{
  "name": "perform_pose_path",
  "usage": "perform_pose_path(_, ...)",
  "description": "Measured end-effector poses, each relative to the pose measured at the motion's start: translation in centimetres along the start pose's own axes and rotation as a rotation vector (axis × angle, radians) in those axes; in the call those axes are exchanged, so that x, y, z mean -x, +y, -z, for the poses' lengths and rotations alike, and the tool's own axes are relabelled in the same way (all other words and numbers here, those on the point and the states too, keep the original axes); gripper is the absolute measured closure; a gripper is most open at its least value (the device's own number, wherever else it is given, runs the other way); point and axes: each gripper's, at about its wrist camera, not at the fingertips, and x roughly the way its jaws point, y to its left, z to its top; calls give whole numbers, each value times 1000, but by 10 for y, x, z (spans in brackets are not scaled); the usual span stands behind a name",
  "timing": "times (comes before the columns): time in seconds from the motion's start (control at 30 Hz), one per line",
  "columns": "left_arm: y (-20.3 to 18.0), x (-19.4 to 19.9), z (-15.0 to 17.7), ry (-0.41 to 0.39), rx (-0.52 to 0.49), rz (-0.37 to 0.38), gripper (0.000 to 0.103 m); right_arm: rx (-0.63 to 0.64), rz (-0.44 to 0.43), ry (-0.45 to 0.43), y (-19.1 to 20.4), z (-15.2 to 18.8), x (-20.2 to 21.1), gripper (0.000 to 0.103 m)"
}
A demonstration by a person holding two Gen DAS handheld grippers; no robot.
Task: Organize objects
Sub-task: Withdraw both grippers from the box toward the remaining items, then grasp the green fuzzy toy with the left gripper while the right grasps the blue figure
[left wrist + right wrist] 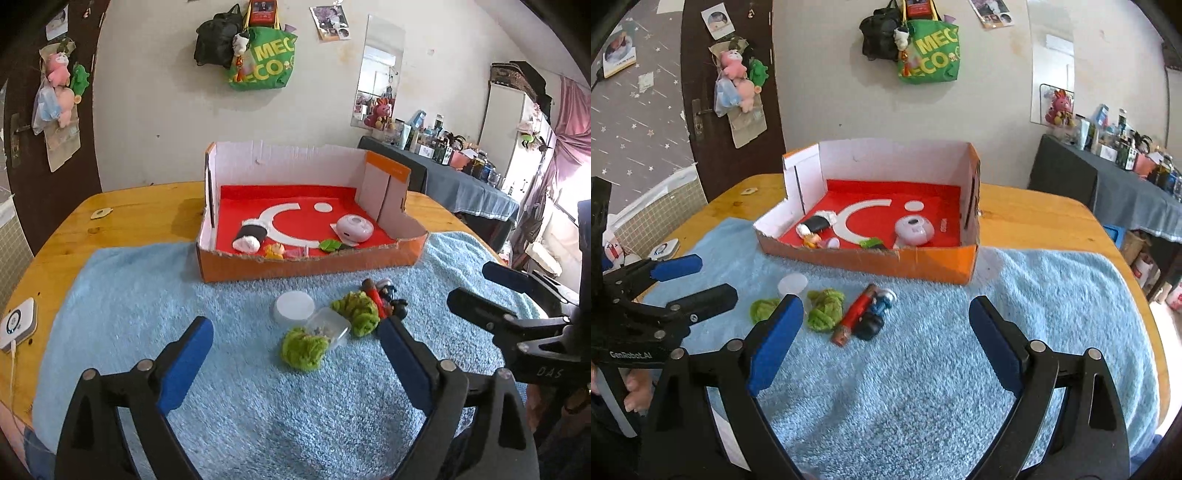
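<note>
An orange cardboard box (295,266) (923,264) with a red floor stands on a blue towel (147,295) (1052,295). Inside lie a sushi-roll toy (250,236), a round white-pink gadget (354,229) and small bits. In front of the box sit a white cap (293,304), a clear little tub (330,326), two green knitted pieces (303,349) (824,308), a red tube (855,314) and a blue figurine (882,299). My left gripper (293,326) (709,278) is open above the tub. My right gripper (886,304) (476,286) is open just short of the tube, empty.
The towel covers a wooden table (129,214). A white device (18,325) with a cable lies at the table's left edge, a small wooden piece (100,213) further back. A cloth-covered side table (461,177) crowded with bottles stands at the right.
</note>
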Motion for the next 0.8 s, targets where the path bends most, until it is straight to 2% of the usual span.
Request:
perform_pose_path(0.43, 4, -24, 21, 80, 23, 3, 7, -36, 23, 95, -10, 23, -29, 11)
perform_pose_path(0.63, 7, -38, 24, 113, 10, -9, 14, -34, 61, 118, -13, 21, -42, 11)
perform_pose_path(0.8, 12, -49, 26, 150, 14, -3, 20, -46, 51, 153, -15, 20, -55, 11)
